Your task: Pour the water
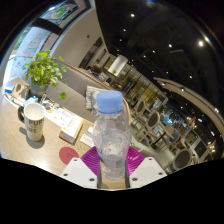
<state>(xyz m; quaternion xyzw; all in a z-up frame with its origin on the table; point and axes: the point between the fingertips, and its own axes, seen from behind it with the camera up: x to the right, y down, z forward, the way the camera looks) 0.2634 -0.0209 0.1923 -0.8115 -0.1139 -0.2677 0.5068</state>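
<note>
While gripper (113,165) clamps both pads on water bottle (110,135); carry upright toward paper cup (35,120) | tilt slowly

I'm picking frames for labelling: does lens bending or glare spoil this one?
Gripper view: strong fisheye curve bends the table and room; ceiling lights show as small bright spots, no glare on the bottle, which reads clearly between the pink pads; the cup and plant look softer.
</note>
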